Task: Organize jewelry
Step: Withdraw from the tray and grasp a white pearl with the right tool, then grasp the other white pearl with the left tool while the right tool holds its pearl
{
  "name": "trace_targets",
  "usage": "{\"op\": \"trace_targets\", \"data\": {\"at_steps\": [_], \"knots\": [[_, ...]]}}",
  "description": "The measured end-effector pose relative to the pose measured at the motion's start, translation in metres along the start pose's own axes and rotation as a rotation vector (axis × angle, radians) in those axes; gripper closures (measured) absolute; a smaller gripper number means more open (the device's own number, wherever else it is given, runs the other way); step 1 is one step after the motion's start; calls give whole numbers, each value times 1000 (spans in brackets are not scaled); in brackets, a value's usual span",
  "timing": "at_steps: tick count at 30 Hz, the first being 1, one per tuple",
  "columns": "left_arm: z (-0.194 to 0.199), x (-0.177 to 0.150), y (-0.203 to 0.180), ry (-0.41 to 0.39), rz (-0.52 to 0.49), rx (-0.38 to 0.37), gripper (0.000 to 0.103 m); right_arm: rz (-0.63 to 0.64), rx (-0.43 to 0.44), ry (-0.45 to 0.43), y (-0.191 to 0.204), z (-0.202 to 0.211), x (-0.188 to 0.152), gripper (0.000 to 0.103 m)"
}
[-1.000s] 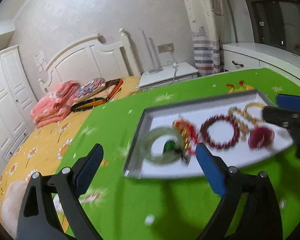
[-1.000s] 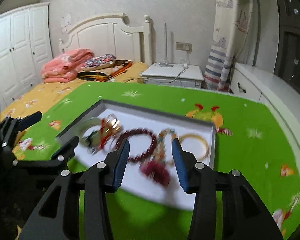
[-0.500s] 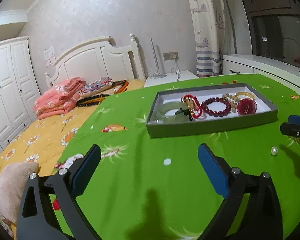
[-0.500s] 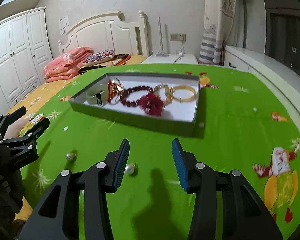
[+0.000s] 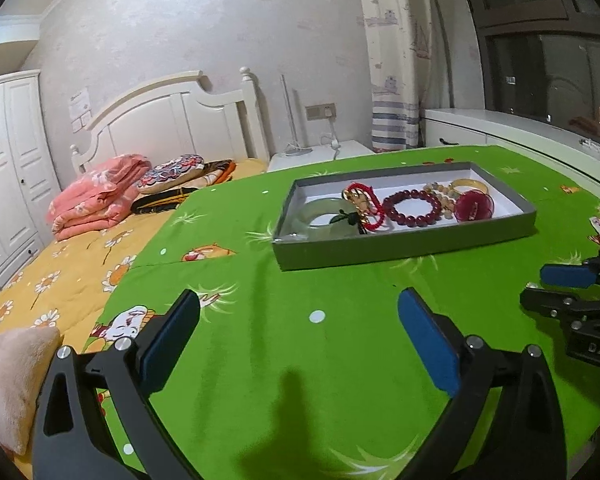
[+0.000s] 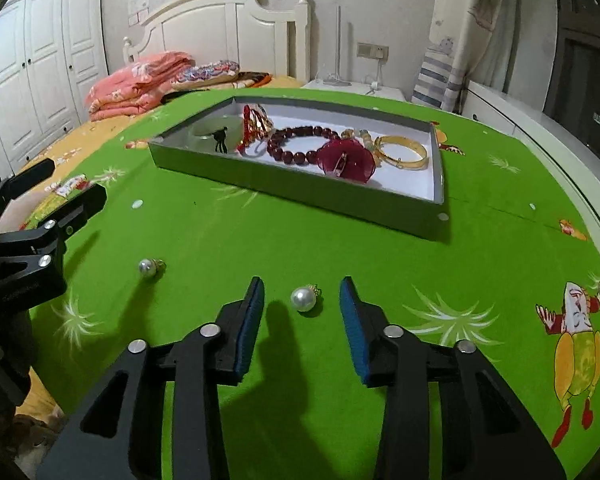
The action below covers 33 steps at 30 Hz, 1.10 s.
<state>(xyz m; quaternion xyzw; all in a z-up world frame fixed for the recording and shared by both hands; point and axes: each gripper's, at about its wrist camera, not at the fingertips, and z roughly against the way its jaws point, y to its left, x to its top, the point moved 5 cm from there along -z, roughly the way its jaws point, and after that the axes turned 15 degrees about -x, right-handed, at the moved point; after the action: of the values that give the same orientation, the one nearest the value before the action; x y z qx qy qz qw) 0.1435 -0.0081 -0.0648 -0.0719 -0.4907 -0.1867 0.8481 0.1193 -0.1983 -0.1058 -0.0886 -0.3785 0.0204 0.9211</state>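
Note:
A grey tray [image 6: 300, 190] [image 5: 400, 246] on the green cloth holds a jade bangle [image 6: 212, 130], a red cord bracelet [image 5: 366, 204], a dark red bead bracelet [image 6: 296, 146], a red brooch [image 6: 346, 160] and a gold bangle [image 6: 402, 152]. Two pearl earrings lie loose on the cloth: one pearl earring [image 6: 304, 299] between the open fingers of my right gripper [image 6: 302, 304], the other pearl earring [image 6: 148, 268] further left. My left gripper [image 5: 298, 320] is open over bare cloth. In the right wrist view the left gripper [image 6: 56, 192] shows at the left edge.
The green patterned tablecloth [image 6: 500, 260] covers the table, whose edge curves at the right. A bed with yellow bedding [image 5: 60, 276] and folded pink blankets [image 5: 96, 196] lies to the left. A white wardrobe [image 6: 32, 60] and nightstand [image 5: 320, 154] stand behind.
Both grippers pulled back and down from above the tray to low over the cloth in front of it. The right gripper now straddles a pearl earring.

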Motion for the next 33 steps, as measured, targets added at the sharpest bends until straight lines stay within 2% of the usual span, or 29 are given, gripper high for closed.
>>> {"op": "trace_targets", "data": {"at_steps": [5,7,8,17,23,25,27,30,32,33], "knots": [[-2,1,-3,8,-6,-39,7,10,-5,4,1,-3,0,77],[-3,0,-3,10,-9,-46,7,13,-2,0,1,-3,0,81],[-3,0,-4,12,-13,-49,7,15,-3,-3,2,-3,0,87],[-7,0,-8,36,-31,-58,7,-1,6,-26,-1,2,0,88],[-4,-2,-26,44,-106,-58,8,-49,29,-37,-8,3,1,87],[-4,-5,-34,66,-102,-108,8,-59,39,-39,-9,4,1,88],[-5,-9,-41,81,-103,-121,12,-59,42,-41,-9,4,0,87],[-13,-18,-56,123,-111,-149,24,-59,47,-47,-9,5,0,87],[-19,-23,-60,153,-95,-160,39,-61,49,-48,-9,5,0,87],[-21,-24,-62,165,-89,-166,42,-61,49,-49,-9,5,0,87]]}}
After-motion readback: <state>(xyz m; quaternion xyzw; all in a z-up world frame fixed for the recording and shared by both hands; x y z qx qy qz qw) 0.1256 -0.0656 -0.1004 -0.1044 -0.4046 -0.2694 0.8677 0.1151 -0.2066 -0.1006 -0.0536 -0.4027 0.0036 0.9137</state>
